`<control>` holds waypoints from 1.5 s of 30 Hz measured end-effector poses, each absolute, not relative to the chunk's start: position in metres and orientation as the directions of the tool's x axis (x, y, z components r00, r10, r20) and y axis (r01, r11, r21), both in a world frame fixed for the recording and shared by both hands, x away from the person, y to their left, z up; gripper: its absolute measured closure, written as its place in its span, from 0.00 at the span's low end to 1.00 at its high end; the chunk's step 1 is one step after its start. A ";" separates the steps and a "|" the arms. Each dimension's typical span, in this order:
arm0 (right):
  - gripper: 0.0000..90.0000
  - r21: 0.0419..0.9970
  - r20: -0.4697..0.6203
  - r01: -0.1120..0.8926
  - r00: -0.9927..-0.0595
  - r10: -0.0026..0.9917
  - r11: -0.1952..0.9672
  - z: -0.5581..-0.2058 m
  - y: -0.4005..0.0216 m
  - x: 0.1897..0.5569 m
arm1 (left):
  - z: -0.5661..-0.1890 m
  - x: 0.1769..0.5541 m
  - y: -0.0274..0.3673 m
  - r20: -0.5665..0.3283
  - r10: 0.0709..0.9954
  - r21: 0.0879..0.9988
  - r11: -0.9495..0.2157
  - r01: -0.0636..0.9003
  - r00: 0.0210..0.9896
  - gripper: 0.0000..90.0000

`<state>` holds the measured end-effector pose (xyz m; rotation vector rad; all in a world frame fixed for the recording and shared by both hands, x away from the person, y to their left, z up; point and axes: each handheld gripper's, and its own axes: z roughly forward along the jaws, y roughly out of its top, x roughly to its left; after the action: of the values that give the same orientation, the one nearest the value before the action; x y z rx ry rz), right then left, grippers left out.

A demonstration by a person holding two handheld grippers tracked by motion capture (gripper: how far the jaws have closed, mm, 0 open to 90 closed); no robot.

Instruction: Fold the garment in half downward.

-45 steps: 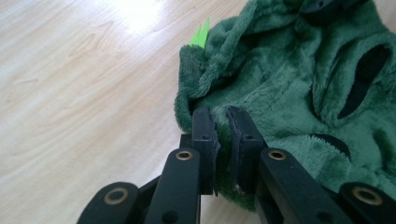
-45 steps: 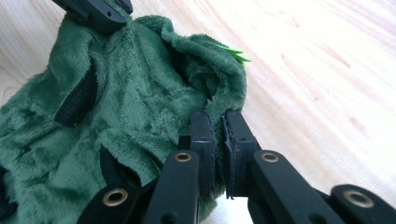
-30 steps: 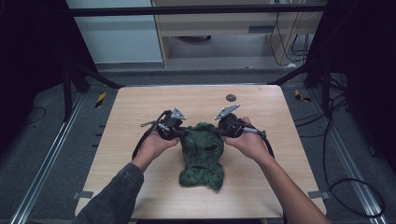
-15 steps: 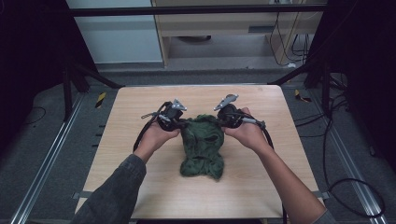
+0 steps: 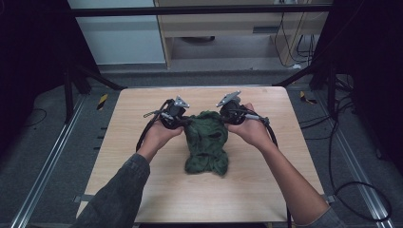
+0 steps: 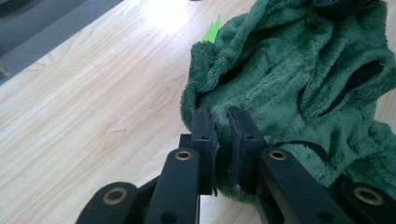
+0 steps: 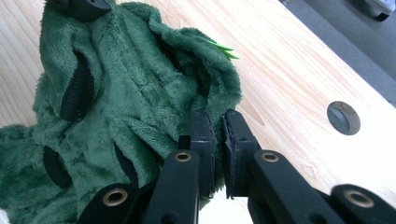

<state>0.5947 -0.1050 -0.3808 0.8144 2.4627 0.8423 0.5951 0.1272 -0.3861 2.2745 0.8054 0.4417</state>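
- Fuzzy dark-green plush garment point(image 5: 206, 140) hangs over the light wooden table point(image 5: 128, 123), lower end resting there.
- Left gripper point(image 6: 219, 135) fingers pinch one upper edge.
- Right gripper point(image 7: 218, 130) fingers clamp the opposite edge.

Fleece garment point(image 5: 207, 141) mid-table point(image 5: 142, 190), apparently partly lifted, between left tongs point(image 5: 186, 122) and right tongs point(image 5: 223, 117).
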 end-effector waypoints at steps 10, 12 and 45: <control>0.93 0.665 -0.204 0.380 -0.735 0.646 0.643 -0.375 -0.104 0.598 | -0.380 0.598 0.128 0.102 0.656 0.698 -0.583 0.416 0.748 0.91; 0.93 0.663 -0.207 0.380 -0.735 0.645 0.645 -0.376 -0.104 0.598 | -0.381 0.597 0.127 0.111 0.655 0.698 -0.587 0.411 0.747 0.91; 0.93 0.673 -0.266 0.298 -0.757 0.597 0.677 -0.380 -0.104 0.561 | -0.389 0.569 0.131 0.150 0.622 0.706 -0.612 0.357 0.769 0.90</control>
<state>0.5608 -0.1042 -0.3799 0.6928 2.4184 0.8539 0.5689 0.1305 -0.3893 2.2800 0.7264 0.5057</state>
